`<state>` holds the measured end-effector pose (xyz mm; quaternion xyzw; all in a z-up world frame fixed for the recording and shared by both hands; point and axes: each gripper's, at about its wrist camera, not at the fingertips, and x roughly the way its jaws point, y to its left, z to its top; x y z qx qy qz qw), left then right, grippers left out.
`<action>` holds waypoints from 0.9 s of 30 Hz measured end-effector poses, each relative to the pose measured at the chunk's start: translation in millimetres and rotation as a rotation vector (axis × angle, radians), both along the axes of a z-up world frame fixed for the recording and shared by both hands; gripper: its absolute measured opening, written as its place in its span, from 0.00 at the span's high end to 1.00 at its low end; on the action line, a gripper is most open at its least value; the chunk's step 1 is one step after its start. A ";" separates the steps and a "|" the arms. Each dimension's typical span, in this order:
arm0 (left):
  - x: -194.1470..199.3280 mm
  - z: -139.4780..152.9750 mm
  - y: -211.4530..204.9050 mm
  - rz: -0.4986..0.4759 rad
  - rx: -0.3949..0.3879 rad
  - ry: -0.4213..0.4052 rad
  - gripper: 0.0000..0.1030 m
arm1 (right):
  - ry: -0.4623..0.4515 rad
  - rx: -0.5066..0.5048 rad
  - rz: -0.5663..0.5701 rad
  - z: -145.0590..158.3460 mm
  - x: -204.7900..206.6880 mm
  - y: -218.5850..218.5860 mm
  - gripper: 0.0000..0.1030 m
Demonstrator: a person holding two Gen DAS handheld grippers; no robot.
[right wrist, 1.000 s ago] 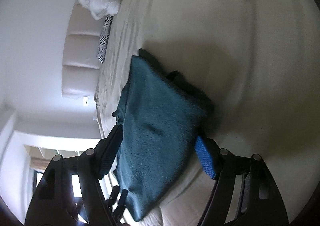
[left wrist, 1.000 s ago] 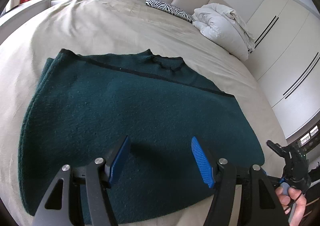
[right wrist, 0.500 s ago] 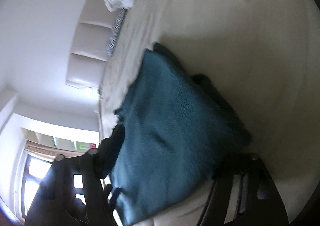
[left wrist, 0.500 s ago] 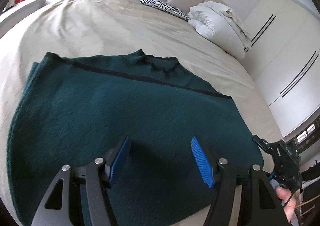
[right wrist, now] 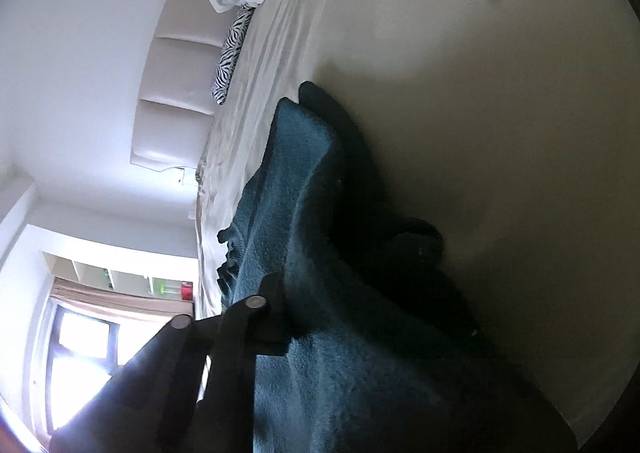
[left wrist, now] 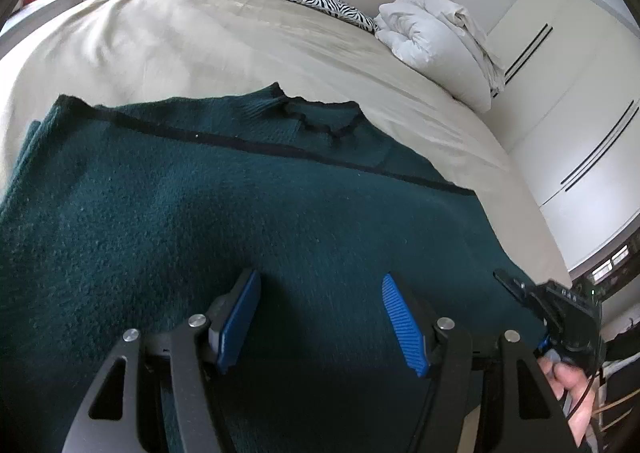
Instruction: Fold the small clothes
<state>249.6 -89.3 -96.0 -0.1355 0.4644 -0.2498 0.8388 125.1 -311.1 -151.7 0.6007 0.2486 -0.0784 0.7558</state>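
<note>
Our right tongs (right wrist: pixel 280 333) have just clamped onto the green sweater (left wrist: pixel 200 233) edge — left tongs (left wrist: pixel 320 317) hang released just above it.

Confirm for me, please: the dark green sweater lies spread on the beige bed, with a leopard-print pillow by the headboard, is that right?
Not quite: the pillow is zebra-striped, black and white, as the left wrist view shows. The dark green sweater does lie spread on the beige bed.
</note>
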 end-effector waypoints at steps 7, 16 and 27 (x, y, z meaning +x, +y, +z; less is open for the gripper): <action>4.3 -2.2 1.5 -0.012 -0.010 0.007 0.36 | 0.078 -0.162 -0.003 16.4 -0.1 13.9 0.89; 18.8 -8.8 53.5 0.076 -0.284 0.127 0.54 | 0.134 -0.613 0.130 94.8 45.8 90.5 0.90; 38.4 -15.7 110.4 0.109 -0.555 0.245 0.29 | 0.165 -1.380 0.721 58.9 76.9 306.5 0.90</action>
